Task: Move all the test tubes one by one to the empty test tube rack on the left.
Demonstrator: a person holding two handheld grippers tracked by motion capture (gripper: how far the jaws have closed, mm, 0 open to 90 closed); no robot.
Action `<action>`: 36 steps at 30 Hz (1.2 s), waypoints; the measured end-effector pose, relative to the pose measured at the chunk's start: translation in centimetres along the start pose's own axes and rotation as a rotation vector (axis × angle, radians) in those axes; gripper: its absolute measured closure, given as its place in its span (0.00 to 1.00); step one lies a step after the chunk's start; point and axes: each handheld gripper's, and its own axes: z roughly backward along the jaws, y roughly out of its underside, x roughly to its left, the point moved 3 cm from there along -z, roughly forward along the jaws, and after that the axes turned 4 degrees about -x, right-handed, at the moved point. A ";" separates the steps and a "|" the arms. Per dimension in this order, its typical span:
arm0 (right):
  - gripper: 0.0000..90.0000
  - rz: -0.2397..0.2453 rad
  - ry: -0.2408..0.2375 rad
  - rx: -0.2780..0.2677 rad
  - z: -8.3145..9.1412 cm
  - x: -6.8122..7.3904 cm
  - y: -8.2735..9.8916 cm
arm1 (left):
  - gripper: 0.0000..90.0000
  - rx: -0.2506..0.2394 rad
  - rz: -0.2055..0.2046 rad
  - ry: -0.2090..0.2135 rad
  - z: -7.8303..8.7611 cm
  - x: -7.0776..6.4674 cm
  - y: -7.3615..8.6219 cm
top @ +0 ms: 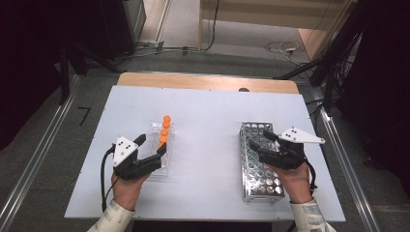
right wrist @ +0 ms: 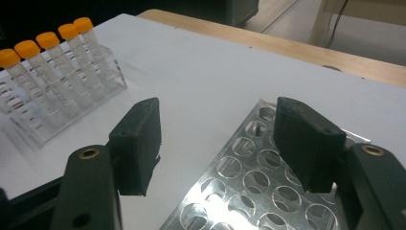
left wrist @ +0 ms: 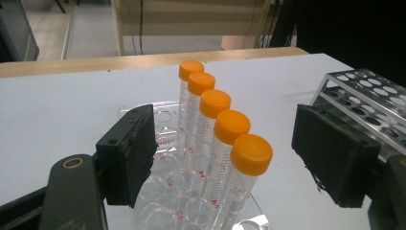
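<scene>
Black jaws of the left gripper (left wrist: 225,158) stand wide on both sides of the nearest orange-capped tube (left wrist: 242,175), not touching it. Five such tubes stand upright in one row in the clear plastic rack (top: 155,166), probably so each can be lifted straight up. Over the empty metal rack (top: 258,179) the right gripper (right wrist: 218,143) hangs wide open, holding nothing. Between both racks the white table (top: 208,140) lies bare, leaving room to carry a tube across.
</scene>
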 end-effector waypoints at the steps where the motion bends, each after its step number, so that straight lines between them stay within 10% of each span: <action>1: 0.36 -0.003 0.003 -0.003 0.0 -0.1 0.0 | 0.25 0.003 0.004 -0.002 0.0 0.2 0.0; 13: 0.35 -0.035 0.068 -0.024 1.1 -2.0 1.4 | 0.23 -0.005 0.055 -0.084 1.0 3.8 0.0; 36: 0.33 -0.102 0.221 0.027 5.4 -6.7 6.0 | 0.21 0.040 0.025 -0.210 3.3 8.0 2.4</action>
